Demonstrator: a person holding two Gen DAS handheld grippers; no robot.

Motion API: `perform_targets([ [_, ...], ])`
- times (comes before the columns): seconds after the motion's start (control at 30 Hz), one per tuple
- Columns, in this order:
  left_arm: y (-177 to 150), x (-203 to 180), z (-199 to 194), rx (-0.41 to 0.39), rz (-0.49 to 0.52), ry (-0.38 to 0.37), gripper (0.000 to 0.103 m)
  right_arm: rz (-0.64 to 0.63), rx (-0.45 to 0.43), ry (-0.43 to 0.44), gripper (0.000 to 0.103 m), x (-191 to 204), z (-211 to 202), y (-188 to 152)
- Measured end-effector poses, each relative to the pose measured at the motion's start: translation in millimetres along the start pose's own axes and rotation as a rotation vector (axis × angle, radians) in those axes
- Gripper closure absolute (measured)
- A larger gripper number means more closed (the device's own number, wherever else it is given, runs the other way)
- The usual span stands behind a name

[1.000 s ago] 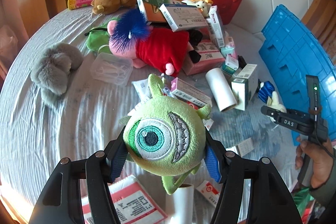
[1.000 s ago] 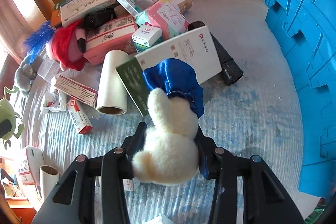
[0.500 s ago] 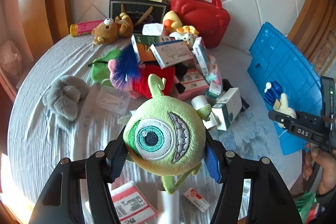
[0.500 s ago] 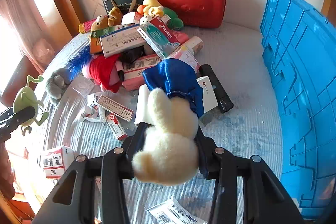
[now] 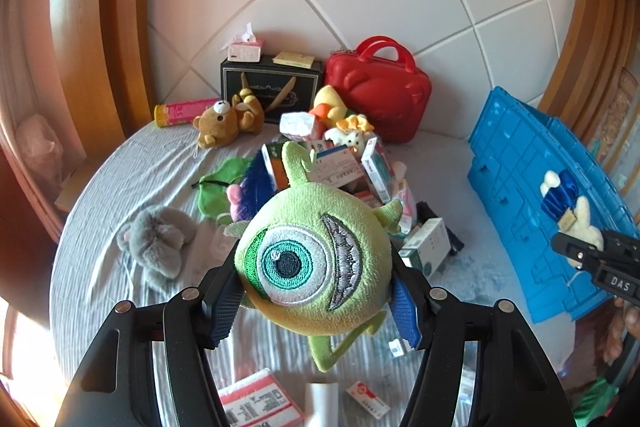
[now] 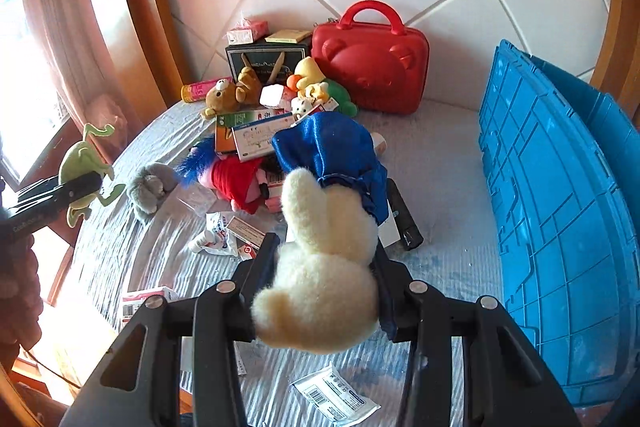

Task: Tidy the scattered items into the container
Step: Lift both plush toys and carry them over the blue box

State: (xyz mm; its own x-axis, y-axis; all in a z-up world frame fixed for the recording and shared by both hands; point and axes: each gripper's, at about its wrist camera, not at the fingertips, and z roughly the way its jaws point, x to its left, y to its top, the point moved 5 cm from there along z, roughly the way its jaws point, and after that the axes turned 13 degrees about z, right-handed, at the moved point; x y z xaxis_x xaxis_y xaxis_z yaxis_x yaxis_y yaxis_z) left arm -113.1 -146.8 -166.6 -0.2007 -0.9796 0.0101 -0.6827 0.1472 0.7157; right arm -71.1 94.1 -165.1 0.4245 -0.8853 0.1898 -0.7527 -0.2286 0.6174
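Since the earlier frames both grippers have gone up from the bed, so the grey sheet [image 5: 120, 187] and the pile of toys and boxes now look smaller and lower, and more of the white padded wall is seen. The left gripper [image 5: 316, 291] holds the green one-eyed plush [image 5: 312, 259] tight between its blue pads, above the sheet and to the left of the blue container [image 5: 532, 187]. The plush faces the camera, its horn points up and away toward the wall, its thin legs hang down toward the camera, so its long axis runs along the fingers. The right gripper [image 6: 320, 291] is closed on the cream plush with the blue cloth [image 6: 328, 255], also above the sheet, just left of the blue container [image 6: 560, 211]. Its cream body is between the pads and its blue part points away, toward the red case [image 6: 372, 67] behind the pile, far left of the container's back end.
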Motion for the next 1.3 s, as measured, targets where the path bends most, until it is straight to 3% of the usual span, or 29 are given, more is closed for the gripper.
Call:
perform_targets([
  [0.33,31.0,-1.9,-33.4,-0.093,0.035,0.051,0.040,-0.023,-0.088,0.042,0.061,13.3,-46.5,11.1],
  [0.63,37.6,-12.0,-53.9,-0.134,0.048,0.077,0.040,-0.031,-0.138,0.056,0.061,8.5,-65.8,10.2],
  [1.3,72.0,-73.6,-88.1,-0.196,0.077,0.123,0.040,-0.043,-0.206,0.134,0.061,-37.8,-115.4,41.6],
])
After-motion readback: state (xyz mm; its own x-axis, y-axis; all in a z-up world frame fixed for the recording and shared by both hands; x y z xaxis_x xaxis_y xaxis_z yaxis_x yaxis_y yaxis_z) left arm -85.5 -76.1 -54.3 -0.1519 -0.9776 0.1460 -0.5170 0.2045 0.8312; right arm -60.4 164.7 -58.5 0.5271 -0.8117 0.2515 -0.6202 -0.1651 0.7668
